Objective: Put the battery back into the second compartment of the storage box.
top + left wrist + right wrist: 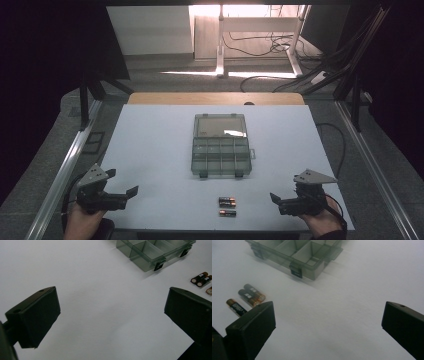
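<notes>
A clear plastic compartment box (pixel 221 156) lies open in the middle of the white table, its lid (pixel 220 126) folded back flat. Its compartments look empty. Three batteries lie in front of it: a pair side by side (pixel 227 202) and a single one (pixel 227 213) just nearer. My left gripper (pixel 121 183) rests open at the front left, held by a hand. In the left gripper view the box corner (pixel 150 253) and the pair of batteries (pixel 201 279) lie far ahead. My right gripper (pixel 286 194) is open at the front right, with the pair of batteries (pixel 252 295) and the single one (pixel 235 307) beside its left jaw.
The white sheet (pixel 150 150) covers the table, with a wooden strip (pixel 215 98) at its far edge. Metal rails (pixel 65 165) run along both sides. Black cables and a desk frame (pixel 260 45) lie on the floor beyond.
</notes>
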A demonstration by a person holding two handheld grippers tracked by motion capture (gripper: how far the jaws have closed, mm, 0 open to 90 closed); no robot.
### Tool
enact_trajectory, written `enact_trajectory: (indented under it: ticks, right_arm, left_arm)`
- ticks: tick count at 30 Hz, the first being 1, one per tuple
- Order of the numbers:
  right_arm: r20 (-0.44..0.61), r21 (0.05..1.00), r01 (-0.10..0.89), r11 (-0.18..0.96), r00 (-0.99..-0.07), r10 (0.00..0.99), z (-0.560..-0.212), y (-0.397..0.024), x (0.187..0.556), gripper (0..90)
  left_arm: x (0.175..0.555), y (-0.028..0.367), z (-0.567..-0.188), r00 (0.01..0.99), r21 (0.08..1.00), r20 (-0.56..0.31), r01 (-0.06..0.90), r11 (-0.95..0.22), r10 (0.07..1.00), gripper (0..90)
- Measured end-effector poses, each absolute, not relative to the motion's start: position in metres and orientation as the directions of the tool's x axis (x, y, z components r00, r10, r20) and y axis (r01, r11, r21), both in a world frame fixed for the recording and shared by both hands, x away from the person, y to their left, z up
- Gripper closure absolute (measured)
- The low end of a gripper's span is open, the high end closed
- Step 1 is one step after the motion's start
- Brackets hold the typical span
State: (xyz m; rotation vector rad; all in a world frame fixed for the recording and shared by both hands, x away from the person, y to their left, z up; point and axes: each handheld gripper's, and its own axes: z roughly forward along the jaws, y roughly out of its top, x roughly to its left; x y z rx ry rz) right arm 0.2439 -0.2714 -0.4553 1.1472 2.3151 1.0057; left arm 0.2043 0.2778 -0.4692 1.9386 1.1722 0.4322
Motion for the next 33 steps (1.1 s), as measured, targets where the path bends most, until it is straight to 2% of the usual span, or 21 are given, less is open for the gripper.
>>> enact_trajectory:
  ticks: [17, 33]
  right_arm:
    - [0.019, 0.719, 0.531, 0.448, -0.660, 0.751, -0.455, -0.245, 0.254, 0.0]
    - [0.036, 0.641, 0.569, 0.516, -0.693, 0.720, -0.457, -0.212, 0.267, 0.0]
  left_arm:
    - [0.205, 0.278, -0.469, 0.508, 0.780, -0.118, 0.579, -0.237, 0.853, 0.6]
    - [0.206, 0.279, -0.469, 0.510, 0.781, -0.128, 0.581, -0.231, 0.851, 0.6]
